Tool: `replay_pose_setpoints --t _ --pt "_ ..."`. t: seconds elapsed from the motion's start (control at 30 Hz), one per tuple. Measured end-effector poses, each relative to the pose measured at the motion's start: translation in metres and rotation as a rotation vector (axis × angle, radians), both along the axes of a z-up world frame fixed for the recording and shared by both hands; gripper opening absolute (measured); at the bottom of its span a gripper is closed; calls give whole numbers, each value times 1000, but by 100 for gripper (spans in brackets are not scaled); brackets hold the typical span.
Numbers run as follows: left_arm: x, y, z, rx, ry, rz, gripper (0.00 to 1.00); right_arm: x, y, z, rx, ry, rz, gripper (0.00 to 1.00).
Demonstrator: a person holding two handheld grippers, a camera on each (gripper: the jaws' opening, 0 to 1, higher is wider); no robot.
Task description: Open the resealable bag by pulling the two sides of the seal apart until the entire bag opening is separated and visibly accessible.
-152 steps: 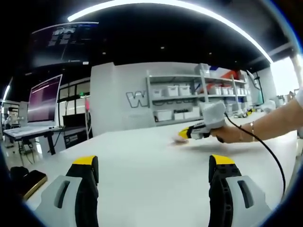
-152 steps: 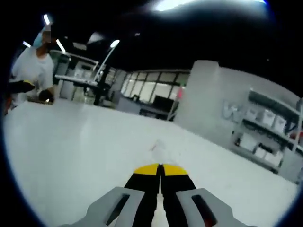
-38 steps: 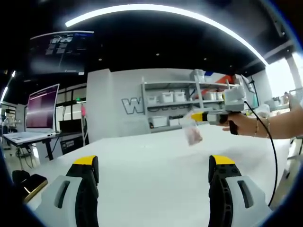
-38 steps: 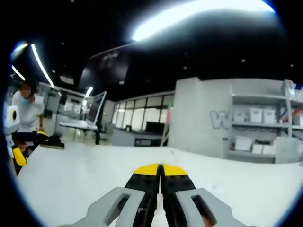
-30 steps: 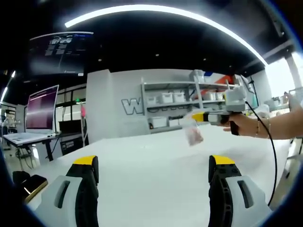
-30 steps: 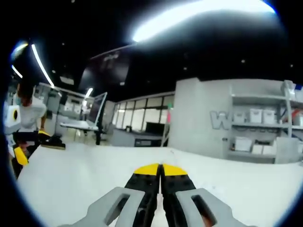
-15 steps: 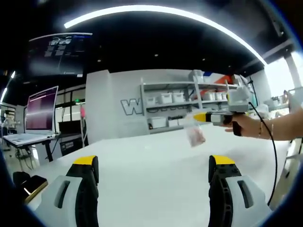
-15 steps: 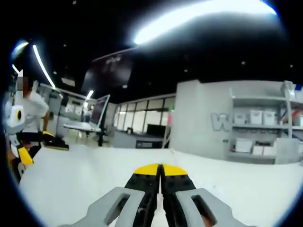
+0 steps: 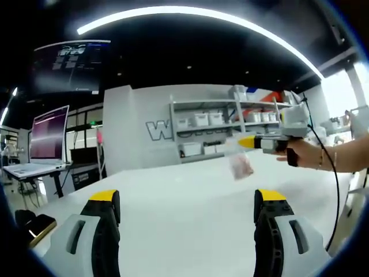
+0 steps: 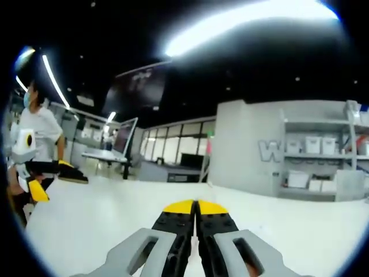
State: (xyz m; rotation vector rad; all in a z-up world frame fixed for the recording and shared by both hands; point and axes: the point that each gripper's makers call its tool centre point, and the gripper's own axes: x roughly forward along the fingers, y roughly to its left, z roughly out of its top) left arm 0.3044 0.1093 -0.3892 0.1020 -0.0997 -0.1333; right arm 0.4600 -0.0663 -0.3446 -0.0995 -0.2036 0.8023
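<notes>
A small clear resealable bag [image 9: 240,165] with pinkish contents hangs in the air above the white table [image 9: 184,190]. My right gripper [image 9: 248,142] reaches in from the right, held by a hand, and is shut on the bag's top edge. My left gripper [image 9: 187,200] is low in front, jaws wide open and empty, well short of the bag. In the right gripper view my right gripper [image 10: 196,206] shows its yellow tips pressed together; the bag is hidden below them. The left gripper [image 10: 51,179] appears at far left, open, held by a person in white.
Shelves with white bins [image 9: 210,121] stand against a grey wall behind the table. A monitor [image 9: 49,130] and a desk [image 9: 34,170] sit at the left. A black cable [image 9: 334,190] trails from the right gripper. The table's left edge [image 9: 63,196] is near.
Five seconds ago the right gripper was down at the table; now it holds the bag lifted in the air. Over the last second it drifted slightly right. Left jaws stayed open.
</notes>
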Motion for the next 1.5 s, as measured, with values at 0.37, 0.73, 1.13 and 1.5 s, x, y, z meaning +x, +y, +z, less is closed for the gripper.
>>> replay_pose_setpoints --t 0.37,0.73,1.13,1.5 --pt "2 -3 3 0 -4 -11 96 -14 -3 3 5 -10 11 0" --pt "1 -6 4 0 -4 -19 96 -35 -5 8 9 -36 33 0" --pt "2 -7 3 -2 -3 -19 96 -48 -8 7 18 -40 44 0" --pt "2 -10 1 -5 1 -24 96 -62 -15 5 24 -43 53 0"
